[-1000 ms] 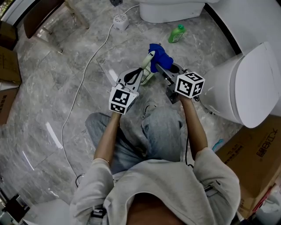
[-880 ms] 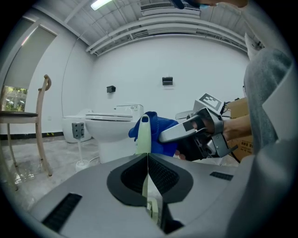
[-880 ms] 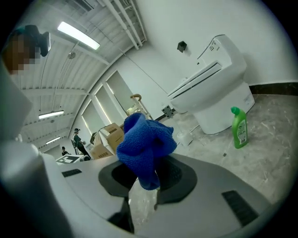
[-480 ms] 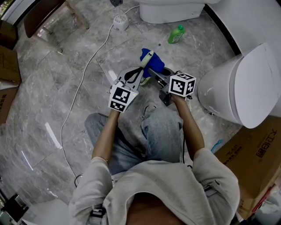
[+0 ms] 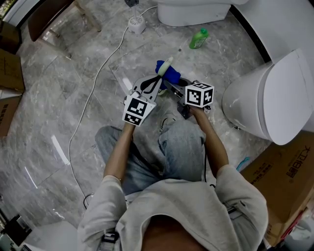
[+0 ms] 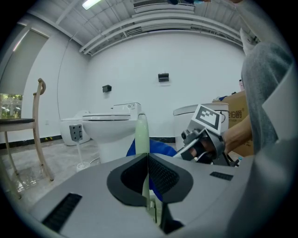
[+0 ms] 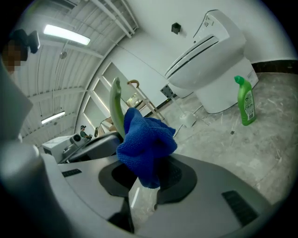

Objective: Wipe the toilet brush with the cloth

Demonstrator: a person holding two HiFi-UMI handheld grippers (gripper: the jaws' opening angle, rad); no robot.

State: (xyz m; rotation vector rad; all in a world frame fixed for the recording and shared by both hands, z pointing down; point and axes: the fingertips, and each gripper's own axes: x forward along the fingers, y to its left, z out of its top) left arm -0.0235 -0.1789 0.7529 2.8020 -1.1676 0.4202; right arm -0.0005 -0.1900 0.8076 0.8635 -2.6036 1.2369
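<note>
In the left gripper view the toilet brush's pale green handle [image 6: 142, 132] stands upright, and my left gripper [image 6: 148, 159] is shut on it. The head view shows that handle [image 5: 165, 65] rising ahead of the left gripper [image 5: 158, 82]. A bunched blue cloth [image 7: 146, 146] is pinched in my right gripper [image 7: 151, 173], which is shut on it. The cloth [image 5: 170, 74] presses against the handle's right side, with the right gripper [image 5: 170, 85] just behind it. The brush head is hidden.
A white toilet [image 5: 272, 98] stands close on the right, another [image 5: 191, 11] at the top. A green bottle [image 5: 198, 37] lies on the marble floor, and a white cable [image 5: 93, 83] runs to a round white base [image 5: 136, 24]. Cardboard boxes [image 5: 289, 171] sit at lower right. The person's knees are below the grippers.
My right gripper has carried the blue cloth leftward, onto the brush handle. The left gripper with the handle has barely moved.
</note>
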